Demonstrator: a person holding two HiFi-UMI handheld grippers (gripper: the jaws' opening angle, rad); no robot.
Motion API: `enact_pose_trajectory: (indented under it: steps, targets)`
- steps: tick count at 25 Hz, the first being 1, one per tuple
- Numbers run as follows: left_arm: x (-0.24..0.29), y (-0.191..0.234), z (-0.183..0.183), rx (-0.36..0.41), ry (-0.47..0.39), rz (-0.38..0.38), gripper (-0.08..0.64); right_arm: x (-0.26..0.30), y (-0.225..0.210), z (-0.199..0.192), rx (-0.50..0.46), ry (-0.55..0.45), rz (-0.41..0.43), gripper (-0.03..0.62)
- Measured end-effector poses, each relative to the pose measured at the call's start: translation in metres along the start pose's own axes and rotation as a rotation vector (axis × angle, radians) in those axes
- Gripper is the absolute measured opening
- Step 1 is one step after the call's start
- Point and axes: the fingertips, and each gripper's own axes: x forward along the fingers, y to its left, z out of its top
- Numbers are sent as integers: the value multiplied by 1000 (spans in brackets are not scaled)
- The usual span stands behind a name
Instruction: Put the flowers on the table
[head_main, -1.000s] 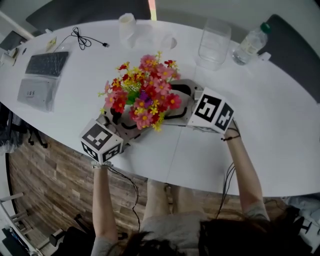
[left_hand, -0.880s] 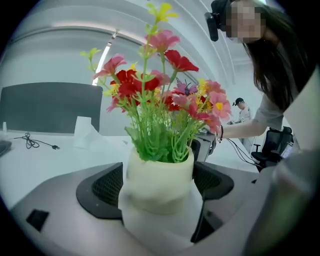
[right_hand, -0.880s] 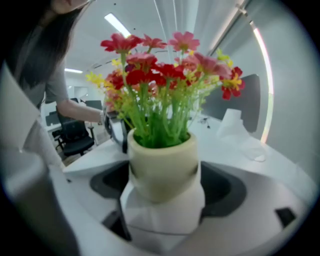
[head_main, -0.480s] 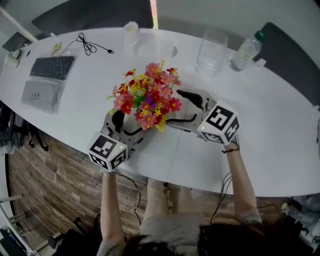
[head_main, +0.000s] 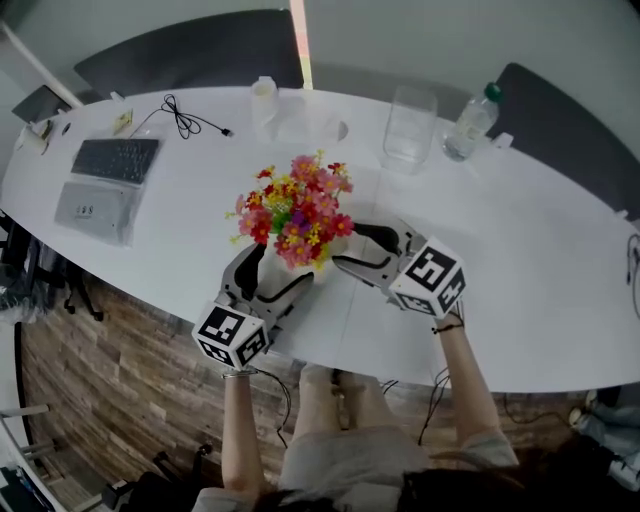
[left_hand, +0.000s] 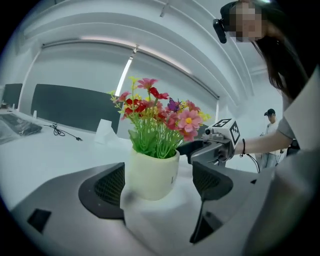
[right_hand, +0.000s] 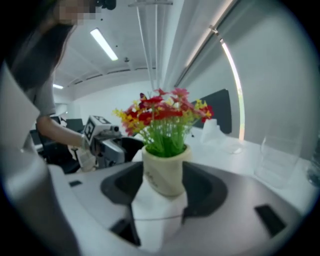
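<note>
1. The right gripper (right_hand: 163, 187) has its jaws at a middling width, and they have just been closing. The cream pot (right_hand: 162, 167) stands between them and both sides of it seem to be met, so I read this as a grip on the pot.
2. The left gripper (left_hand: 159, 175) stands wider, with the same pot between its jaws. One pad (left_hand: 107, 186) sits right beside the pot's wall, and I cannot tell whether it touches. The other pad (left_hand: 212, 181) is plainly apart from it, so this gripper holds nothing.
3. The pot carries the flowers (head_main: 295, 208) and stands upright or nearly so; it leans a little in the right gripper view. Its base looks to meet the white table (head_main: 520, 250), with a soft shadow at its foot in the left gripper view. I cannot tell whether it rests there fully or hangs just off the surface.
4. The pot is near the table's front edge, before the person. It is well apart from the keyboard (head_main: 115, 160) and cable (head_main: 185, 115) at the far left, and from the glass container (head_main: 408, 125) and water bottle (head_main: 470, 122) at the far side.
5. As I judge it, the flowers are at the table and the carrying is done or nearly so. What seems left is to settle the pot, open the right jaws, and draw both grippers back without tipping it.
</note>
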Motion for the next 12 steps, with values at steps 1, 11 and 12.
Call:
enact_pose_trajectory:
  steps: [1, 11, 12]
  targets:
    - [-2, -3, 0, 0, -1, 2, 439, -2, 1, 1, 7, -7, -3, 259]
    - [-14, -34, 17, 29, -3, -9, 266, -19, 24, 17, 53, -53, -9, 170]
    - [-15, -36, 18, 29, -1, -13, 256, -20, 27, 18, 54, -53, -10, 162]
